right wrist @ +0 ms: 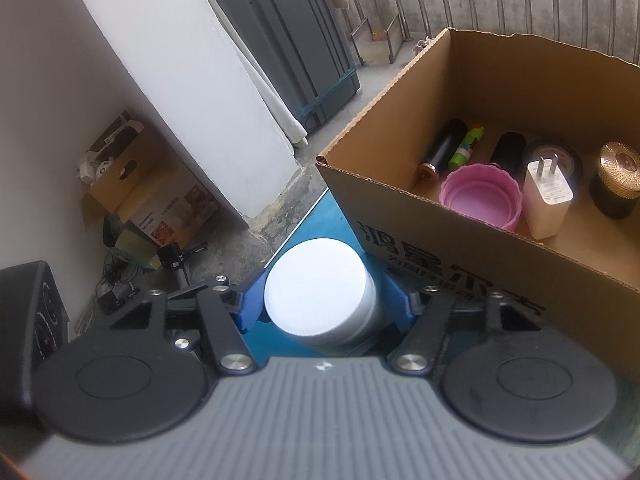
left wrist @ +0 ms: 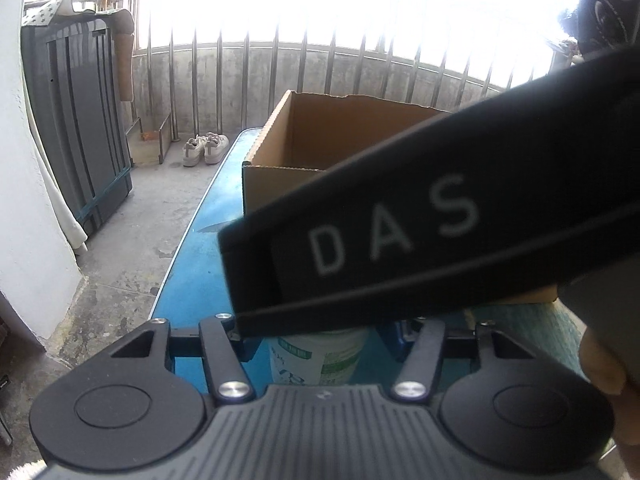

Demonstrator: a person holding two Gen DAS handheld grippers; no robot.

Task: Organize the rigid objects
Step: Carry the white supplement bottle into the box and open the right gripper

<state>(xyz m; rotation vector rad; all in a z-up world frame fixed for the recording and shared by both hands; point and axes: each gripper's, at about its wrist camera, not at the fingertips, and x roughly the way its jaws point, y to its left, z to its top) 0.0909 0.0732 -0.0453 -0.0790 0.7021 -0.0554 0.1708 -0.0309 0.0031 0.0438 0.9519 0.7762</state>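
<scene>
A white-lidded jar (right wrist: 318, 292) stands on the blue table (right wrist: 308, 224) by the near corner of the open cardboard box (right wrist: 400, 216). My right gripper (right wrist: 320, 304) is shut on it, a blue finger (right wrist: 246, 308) against each side. In the left wrist view a white tub with a green label (left wrist: 320, 356) sits between the jaws of my left gripper (left wrist: 320, 336). The right gripper's black housing (left wrist: 400, 232) crosses that view and hides the left fingertips and the tub's top, so contact is unclear.
The box holds several items: a pink cap (right wrist: 482, 194), a white plug adapter (right wrist: 546, 200), a dark candle jar (right wrist: 618, 184) and dark tubes (right wrist: 444, 148). A hand (left wrist: 604, 364) shows at right. Shoes (left wrist: 206, 148) and a grey cabinet (left wrist: 80, 120) stand on the floor.
</scene>
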